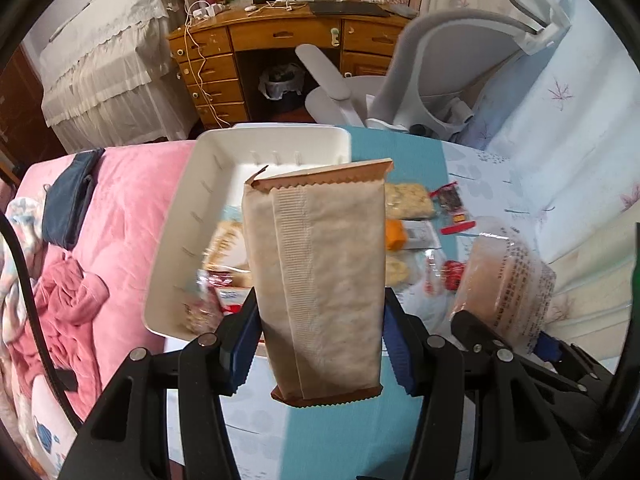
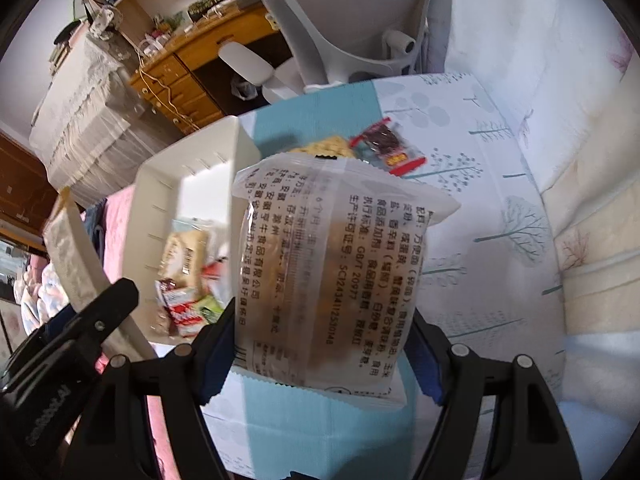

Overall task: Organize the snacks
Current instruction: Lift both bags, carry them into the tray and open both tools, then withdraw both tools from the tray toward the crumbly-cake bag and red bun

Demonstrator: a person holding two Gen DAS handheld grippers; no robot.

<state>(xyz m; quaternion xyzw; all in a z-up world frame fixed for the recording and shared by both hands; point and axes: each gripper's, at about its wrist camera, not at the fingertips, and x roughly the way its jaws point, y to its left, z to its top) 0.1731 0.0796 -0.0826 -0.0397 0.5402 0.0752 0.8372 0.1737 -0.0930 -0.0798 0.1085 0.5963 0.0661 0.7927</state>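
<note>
Both hands loaded: my left gripper (image 1: 320,340) pinches a tall kraft-paper packet (image 1: 316,276) by its lower half, centre of the left view; my right gripper (image 2: 320,354) squeezes a puffy clear packet (image 2: 332,264) w/ black print, centre of the right view. The white bin (image 1: 208,184), upper left of both views, already holds a few snacks; more lie loose on the teal cloth (image 1: 404,152), right of the bin. Risks, I'd say: the paper packet is smooth, flat and top-heavy above the pads, so it could tip or slide out; the clear film is slick and air-filled, so it may squirm free, or get crushed if squeezed harder. Both packets are close together and could knock over the bin's rigid plastic rim.
</note>
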